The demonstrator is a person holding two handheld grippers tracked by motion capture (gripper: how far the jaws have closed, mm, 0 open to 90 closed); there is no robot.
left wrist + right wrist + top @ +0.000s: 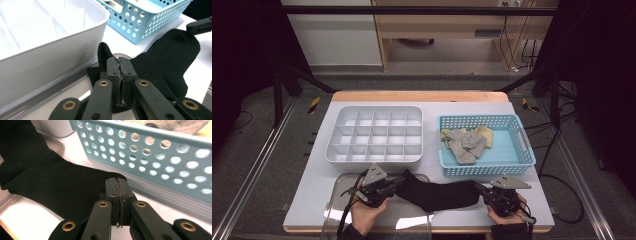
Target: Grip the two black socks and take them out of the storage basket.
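- Black sock (439,194) lies stretched along the near edge of the surface (522,200), between the two grippers.
- Left gripper (398,181) sits at the sock's left end, near the front wall of the white tray; person's left hand (369,212) holds it from below.
- Left gripper view: fingers (113,68) closed tight, pads pressed together on the sock's ribbed cuff (103,53), which bunches up just behind the tips.
- Right gripper (479,188) is at the sock's right end, just in front of the blue basket; right hand (507,212) is behind it at the near edge.
- Right gripper view: fingers (112,188) closed, pinching the sock's edge (110,176); no visible gap between the pads.
- Sock is apart from the basket, with bare surface between them in the right gripper view.
- Sock's left part lies over a clear lid (337,200) that sits flat at the near-left part of the surface and hangs over the near edge.
- White tray (374,157), divided into many compartments, sits left of centre, just beyond the left gripper; compartments look bare.
- Blue basket (512,167), perforated, sits right of centre, beside the tray but not touching.
- In the basket: a grey sock (467,145) bunched in the left half, with yellow fabric (486,134) under and beside it.
- Both grippers low, close to the surface.
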